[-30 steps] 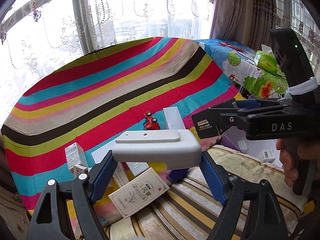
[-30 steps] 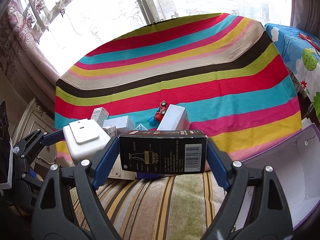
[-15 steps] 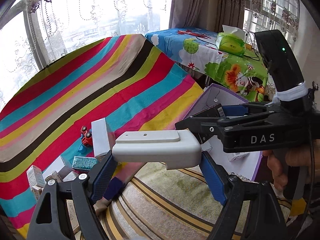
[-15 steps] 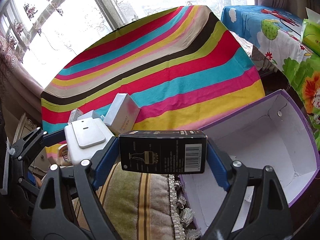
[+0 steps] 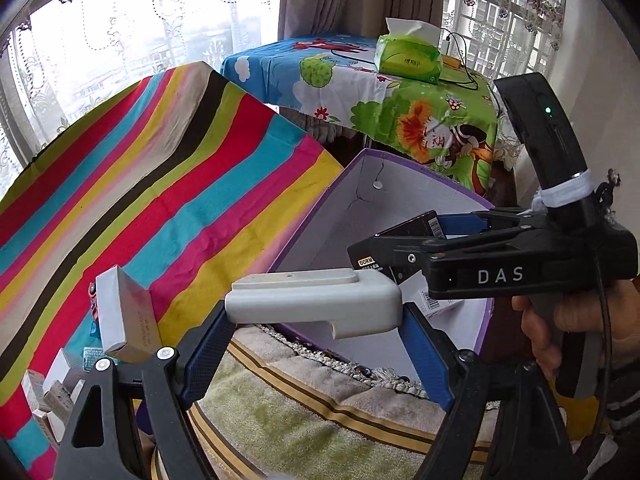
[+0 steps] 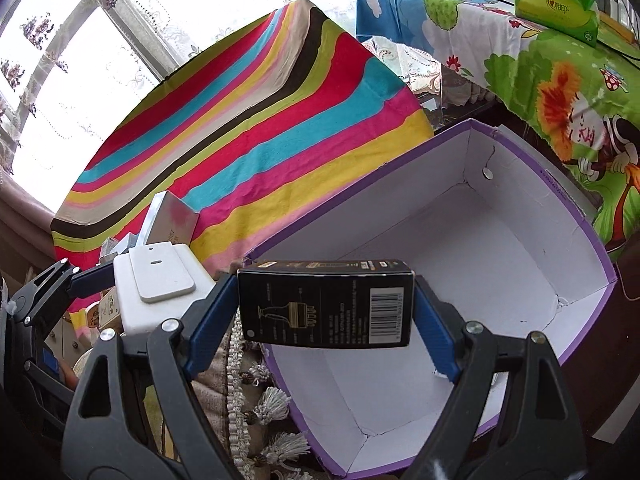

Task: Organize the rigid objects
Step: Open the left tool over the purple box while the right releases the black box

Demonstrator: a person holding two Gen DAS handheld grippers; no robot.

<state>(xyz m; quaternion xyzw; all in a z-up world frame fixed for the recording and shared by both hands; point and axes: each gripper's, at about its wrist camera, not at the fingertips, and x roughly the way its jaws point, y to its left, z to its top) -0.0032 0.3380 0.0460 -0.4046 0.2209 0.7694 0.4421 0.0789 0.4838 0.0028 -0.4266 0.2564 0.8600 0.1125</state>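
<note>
My left gripper [image 5: 316, 344] is shut on a white plastic block [image 5: 316, 300], held in the air beside the left rim of a purple cardboard box [image 5: 320, 208] with a white inside. My right gripper [image 6: 324, 320] is shut on a black carton [image 6: 326, 308] with a barcode, held over the open purple box [image 6: 592, 220]. The right gripper also shows in the left wrist view [image 5: 394, 256], over the box, with the black carton [image 5: 416, 226] in it. The white block shows in the right wrist view [image 6: 160, 284].
A striped cloth [image 5: 160, 168] covers the surface on the left, with a grey carton [image 5: 128, 316], a red toy car [image 5: 93, 300] and several small cartons on it. A table behind holds a green tissue pack [image 5: 408, 56]. A fringed towel [image 5: 320, 412] lies below.
Both grippers have swung to the right, away from the cartons on the striped cloth. The purple box has come into full view and the black carton now hangs over it.
</note>
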